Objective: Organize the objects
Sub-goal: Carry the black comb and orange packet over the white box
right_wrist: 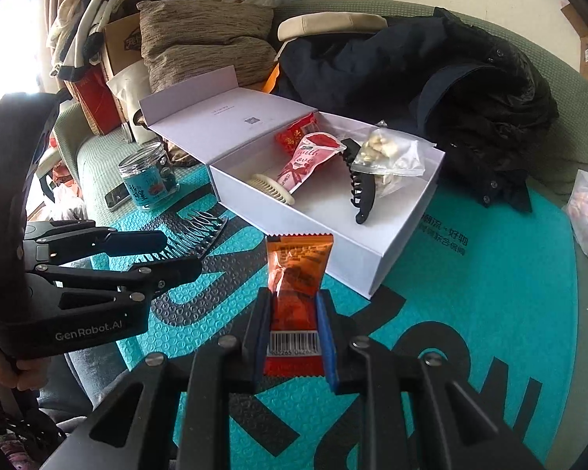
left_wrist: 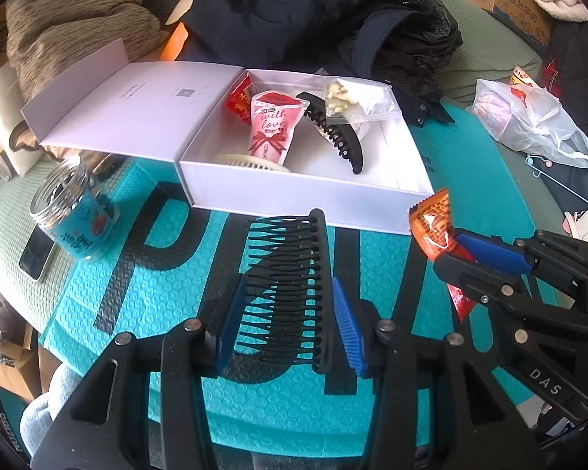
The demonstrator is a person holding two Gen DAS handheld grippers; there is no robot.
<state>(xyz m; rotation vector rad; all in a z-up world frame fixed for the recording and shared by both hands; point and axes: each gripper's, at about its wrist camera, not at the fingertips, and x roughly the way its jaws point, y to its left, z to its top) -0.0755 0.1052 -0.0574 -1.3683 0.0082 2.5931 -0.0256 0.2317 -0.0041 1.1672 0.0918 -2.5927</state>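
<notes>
My left gripper [left_wrist: 286, 293] is shut on a black hair comb [left_wrist: 290, 270], held above the teal mat just in front of the open white box [left_wrist: 294, 192]. My right gripper [right_wrist: 292, 305] is shut on an orange snack packet [right_wrist: 298, 270], also in front of the box; the packet shows in the left wrist view [left_wrist: 431, 219] too. The box holds a pink "with love" pouch [left_wrist: 268, 125], a red packet [left_wrist: 237, 102], a black claw clip [left_wrist: 333, 133], a cream comb [left_wrist: 251, 162] and a clear bag of pale pieces [left_wrist: 349, 98].
A clear jar with a blue label [left_wrist: 74, 211] lies tilted left of the box, a phone [left_wrist: 35, 254] beside it. A dark jacket [left_wrist: 333, 27] and a brown pillow [left_wrist: 74, 23] lie behind. A white plastic bag [left_wrist: 529, 117] sits at right.
</notes>
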